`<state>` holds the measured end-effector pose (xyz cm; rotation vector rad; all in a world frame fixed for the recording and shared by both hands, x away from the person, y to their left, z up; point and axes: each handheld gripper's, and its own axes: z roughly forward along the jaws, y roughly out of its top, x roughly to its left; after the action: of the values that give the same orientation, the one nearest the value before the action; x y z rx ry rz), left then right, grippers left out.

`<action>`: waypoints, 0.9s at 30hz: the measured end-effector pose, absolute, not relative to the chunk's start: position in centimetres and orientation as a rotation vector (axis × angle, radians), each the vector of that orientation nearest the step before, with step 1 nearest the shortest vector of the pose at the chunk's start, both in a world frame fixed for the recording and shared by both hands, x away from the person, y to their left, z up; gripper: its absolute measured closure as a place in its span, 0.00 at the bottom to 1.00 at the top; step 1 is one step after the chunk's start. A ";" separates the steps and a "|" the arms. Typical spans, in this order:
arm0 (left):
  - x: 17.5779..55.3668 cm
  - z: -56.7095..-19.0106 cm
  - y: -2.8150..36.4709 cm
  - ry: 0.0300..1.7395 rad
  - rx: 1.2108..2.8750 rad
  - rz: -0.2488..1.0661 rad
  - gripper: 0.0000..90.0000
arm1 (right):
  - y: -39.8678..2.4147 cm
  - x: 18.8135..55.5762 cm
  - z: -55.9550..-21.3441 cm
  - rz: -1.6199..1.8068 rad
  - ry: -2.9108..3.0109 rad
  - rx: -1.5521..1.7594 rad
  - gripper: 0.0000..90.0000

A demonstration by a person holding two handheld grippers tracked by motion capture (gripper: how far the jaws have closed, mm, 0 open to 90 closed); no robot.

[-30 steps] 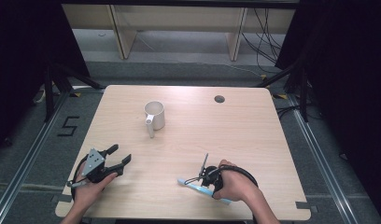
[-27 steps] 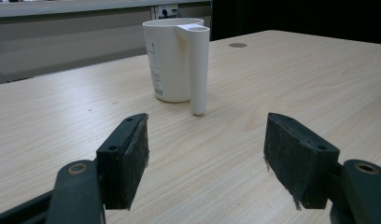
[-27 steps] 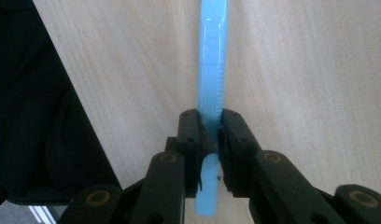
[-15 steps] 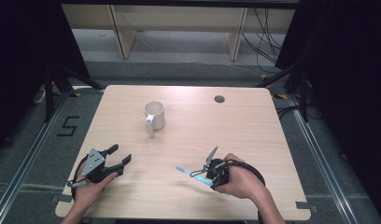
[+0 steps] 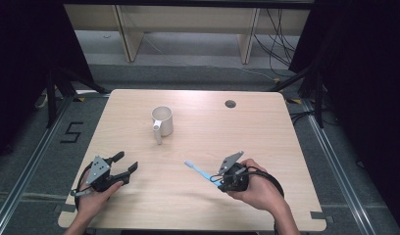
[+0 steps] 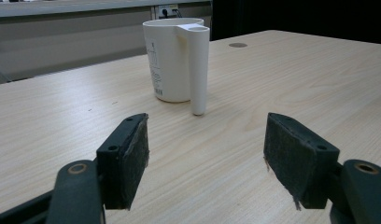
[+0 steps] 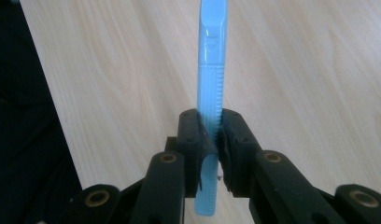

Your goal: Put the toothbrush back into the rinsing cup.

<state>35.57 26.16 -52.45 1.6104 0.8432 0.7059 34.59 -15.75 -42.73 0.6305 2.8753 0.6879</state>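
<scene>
A light blue toothbrush [image 5: 200, 171] is clamped by its handle in my right gripper [image 5: 220, 182], which is shut on it near the table's front right. In the right gripper view the blue handle [image 7: 210, 93] runs straight up from between the two black pads [image 7: 193, 140]. The brush head points left and away, lifted off the wood. A white mug [image 5: 162, 121] with a long straight handle stands upright at the middle of the table. My left gripper [image 5: 128, 164] rests at the front left, open, nothing between its pads [image 6: 135, 154]. The mug [image 6: 174, 58] stands ahead of it.
The wooden table [image 5: 266, 137] has a round cable hole [image 5: 230, 104] at the back right. Beyond the far edge are pale shelf frames and cables on the floor. Dark curtains stand on both sides.
My right gripper has risen and turned with the toothbrush, which now points up-left off the table instead of lying low near the front edge. The left gripper has not moved.
</scene>
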 end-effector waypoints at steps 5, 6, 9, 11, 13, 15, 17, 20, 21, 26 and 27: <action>35.6 -52.4 26.2 0.841 1.613 0.706 0.34 | -15.9 34.4 -43.1 0.717 2.857 0.656 0.88; 35.6 -52.4 26.2 0.842 1.612 0.706 0.34 | -16.0 34.4 -43.2 0.728 2.851 0.660 0.88; 35.6 -52.4 26.2 0.844 1.610 0.705 0.34 | -16.1 34.5 -43.5 0.749 2.839 0.663 0.88; 35.6 -52.4 26.2 0.844 1.612 0.705 0.34 | -16.2 34.4 -43.6 0.766 2.825 0.679 0.88; 35.5 -52.4 26.2 0.850 1.628 0.708 0.34 | -16.3 34.5 -43.7 0.806 2.798 0.659 0.88; 35.5 -52.4 26.2 0.850 1.628 0.708 0.34 | -16.3 34.5 -43.8 0.849 2.772 0.648 0.88; 35.6 -52.4 26.2 0.843 1.612 0.704 0.34 | -16.4 34.3 -43.9 0.888 2.759 0.654 0.88; 35.6 -52.4 26.2 0.841 1.613 0.706 0.34 | -16.5 34.2 -43.9 0.941 2.722 0.642 0.88; 35.6 -52.4 26.2 0.842 1.616 0.706 0.34 | -16.5 34.2 -44.0 0.963 2.709 0.642 0.88; 35.5 -52.4 26.2 0.848 1.629 0.708 0.34 | -16.6 34.1 -44.3 1.032 2.655 0.638 0.88; 35.5 -52.4 26.2 0.849 1.628 0.708 0.34 | -16.6 34.1 -44.4 1.059 2.640 0.653 0.88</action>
<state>35.47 26.20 -52.36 1.6282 0.8488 0.7076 34.10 -16.59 -44.36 0.6526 2.6398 1.0590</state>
